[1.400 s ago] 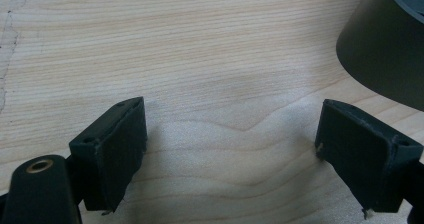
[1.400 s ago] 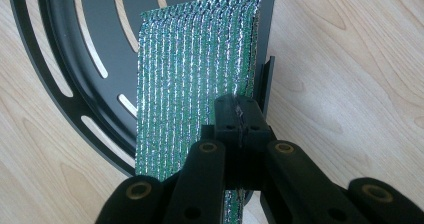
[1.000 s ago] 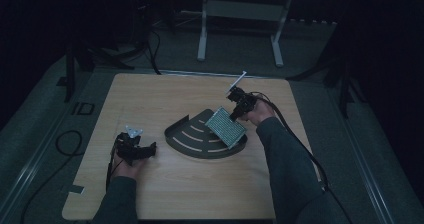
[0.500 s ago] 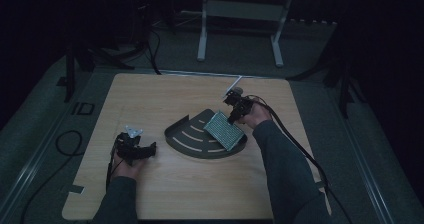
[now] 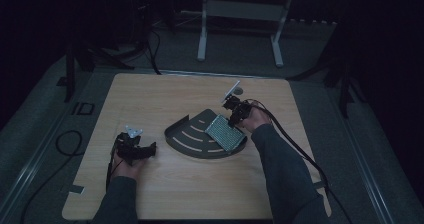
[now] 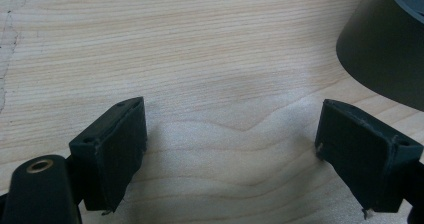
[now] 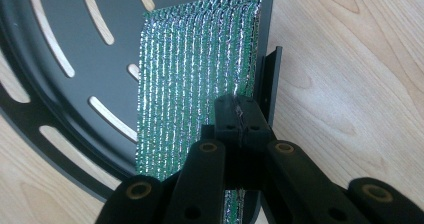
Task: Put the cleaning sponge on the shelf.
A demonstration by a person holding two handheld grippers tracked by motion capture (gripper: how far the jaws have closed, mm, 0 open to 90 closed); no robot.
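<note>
On the bench, the left gripper rests at 8 o'clock with its jaws wide and bare wood between them, the tray just beyond it toward 3 o'clock. The foil pad lies on the tray's right part, against its upright wall. The right gripper, at 1 o'clock, has its jaws clamped on the pad's far edge beside that wall; a small round thing lies farther back.
</note>
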